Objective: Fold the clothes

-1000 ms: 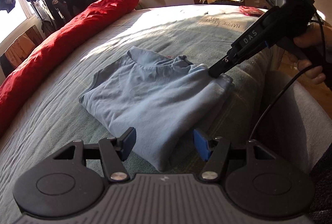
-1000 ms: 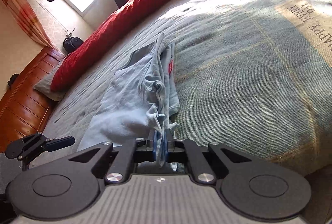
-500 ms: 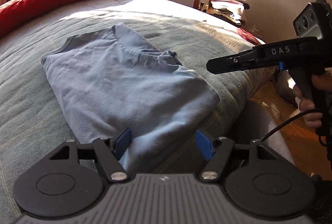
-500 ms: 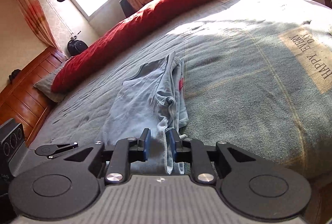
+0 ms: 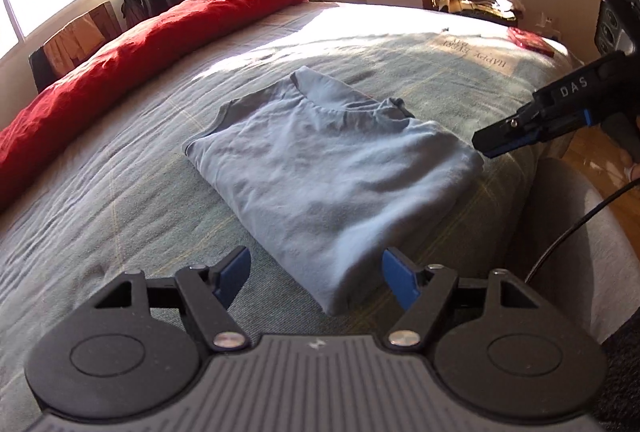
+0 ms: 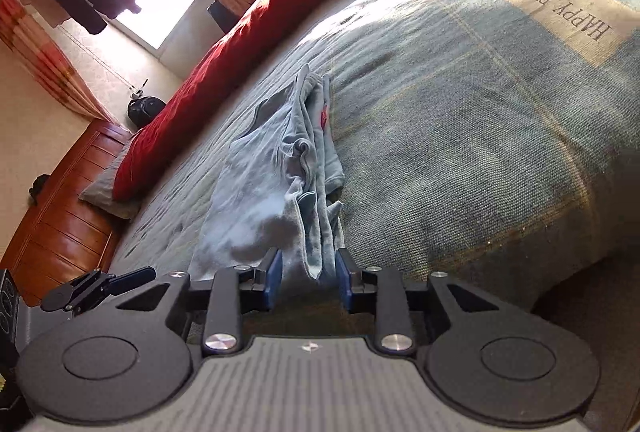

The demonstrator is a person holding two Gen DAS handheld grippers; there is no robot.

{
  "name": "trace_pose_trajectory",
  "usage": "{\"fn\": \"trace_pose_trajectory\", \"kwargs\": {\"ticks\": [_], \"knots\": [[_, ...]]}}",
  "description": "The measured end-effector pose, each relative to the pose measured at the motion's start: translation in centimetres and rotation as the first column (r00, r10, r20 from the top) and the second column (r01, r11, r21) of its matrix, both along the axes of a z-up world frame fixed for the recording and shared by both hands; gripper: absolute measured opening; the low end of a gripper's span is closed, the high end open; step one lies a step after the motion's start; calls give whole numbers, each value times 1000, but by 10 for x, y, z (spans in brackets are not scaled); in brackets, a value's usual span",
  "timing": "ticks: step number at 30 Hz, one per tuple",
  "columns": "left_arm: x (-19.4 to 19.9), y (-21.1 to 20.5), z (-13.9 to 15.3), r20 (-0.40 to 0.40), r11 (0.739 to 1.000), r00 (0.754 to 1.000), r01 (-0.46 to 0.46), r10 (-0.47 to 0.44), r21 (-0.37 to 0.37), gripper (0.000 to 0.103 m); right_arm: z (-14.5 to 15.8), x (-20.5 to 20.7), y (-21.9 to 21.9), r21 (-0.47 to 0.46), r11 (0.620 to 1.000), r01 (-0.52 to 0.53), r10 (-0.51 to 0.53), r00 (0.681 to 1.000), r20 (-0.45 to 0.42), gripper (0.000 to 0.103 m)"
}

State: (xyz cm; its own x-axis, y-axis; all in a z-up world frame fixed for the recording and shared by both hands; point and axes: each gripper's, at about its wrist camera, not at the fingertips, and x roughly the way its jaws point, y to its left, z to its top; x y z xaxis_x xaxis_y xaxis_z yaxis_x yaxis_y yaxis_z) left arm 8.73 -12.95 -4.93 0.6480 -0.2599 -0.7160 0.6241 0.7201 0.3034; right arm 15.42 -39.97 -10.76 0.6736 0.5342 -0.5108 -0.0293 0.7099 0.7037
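Lying folded on the bed point(image 5: 120, 200): soft blue shirt point(image 5: 332, 168), rectangular, wrinkled. Showing flat top only in left view; showing stacked layered edges only in right view. Hovering at 6 o'clock: left gripper point(image 5: 316, 272), jaws released. At 3 o'clock: right gripper point(image 6: 308, 280), jaws released, straddling the shirt's corner.

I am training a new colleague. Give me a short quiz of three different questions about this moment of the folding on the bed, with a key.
1. True or false: the right gripper is clamped on the light blue shirt.
2. Which lies along the far side of the bed cover? A. a red duvet B. a brown blanket C. a white towel
3. Fill in: the left gripper is ____, at the shirt's near corner.

Key: 1 false, its jaws stand apart around the shirt's edge; 2 A; 3 open.
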Motion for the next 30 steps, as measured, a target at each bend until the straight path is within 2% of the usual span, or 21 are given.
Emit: {"fn": "trace_pose_trajectory", "kwargs": {"ticks": [2, 4, 10, 17, 22, 27, 30], "knots": [[-6, -6, -9, 25, 998, 999, 29, -31, 60, 74, -1, 0, 2, -5, 1000, -4, 4, 1000, -2, 38], [-6, -8, -14, 49, 997, 999, 8, -11, 80, 74, -1, -1, 3, -12, 1000, -7, 7, 1000, 1, 38], [3, -2, -23, 67, 994, 995, -84, 79, 63, 76, 0, -3, 4, -10, 1000, -10, 10, 1000, 3, 41], [-2, -5, -23, 151, 993, 985, -95, 83, 74, 76, -2, -4, 4, 17, 1000, -19, 19, 1000, 4, 41], [1, 1, -27, 132, 992, 985, -123, 116, 44, 77, -6, -3, 10, 63, 997, -44, 44, 999, -9, 41], [-2, 1, -26, 149, 990, 980, -136, 130, 31, 77, -17, 6, 16, 121, 991, -51, 54, 998, -29, 41], [-4, 1, -25, 160, 989, 977, -143, 138, 24, 77, -21, 11, 18, 159, 987, -36, 38, 999, -13, 41]]}}
